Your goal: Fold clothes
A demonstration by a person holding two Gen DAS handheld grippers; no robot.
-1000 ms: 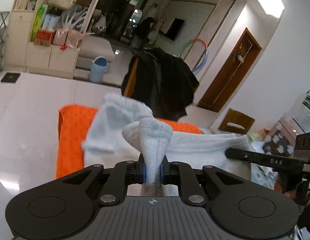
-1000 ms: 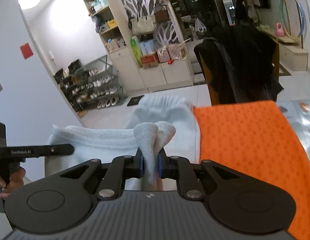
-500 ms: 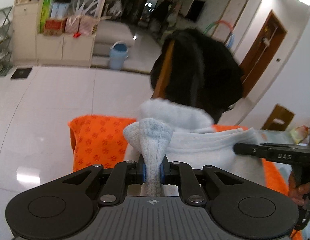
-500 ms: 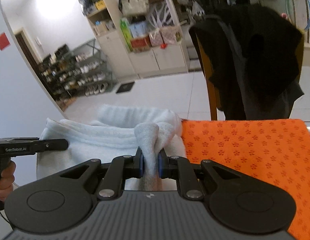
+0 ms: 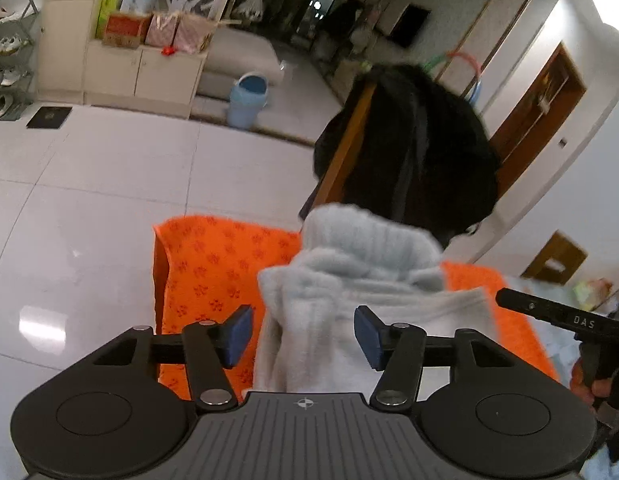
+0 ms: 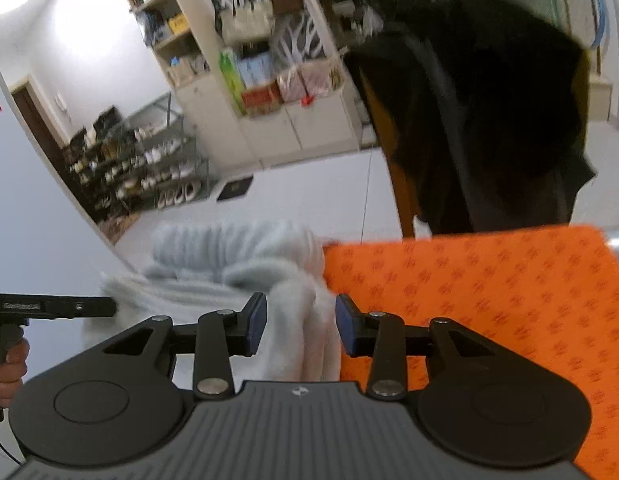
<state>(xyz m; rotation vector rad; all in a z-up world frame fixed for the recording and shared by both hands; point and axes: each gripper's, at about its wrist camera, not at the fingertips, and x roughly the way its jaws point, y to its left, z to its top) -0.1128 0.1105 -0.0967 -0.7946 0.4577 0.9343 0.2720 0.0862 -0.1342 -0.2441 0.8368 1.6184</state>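
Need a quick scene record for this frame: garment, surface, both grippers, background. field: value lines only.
garment: pale grey sweater, bunched, lying on the mat
surface: orange mat with a small flower print
left gripper: jaws opening, sweater between the pads, not pressed
right gripper: jaws opening, sweater fold between the pads, not pressed
background: chair draped with dark clothing, blue bucket, shoe rack

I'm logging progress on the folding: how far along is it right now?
Done: the pale sweater lies doubled over on the orange mat, collar bunched at the far side. In hand: the left gripper and right gripper are opening, pads clear of the cloth between them. Left: it looks lumpy, so probably smoothing or another fold.
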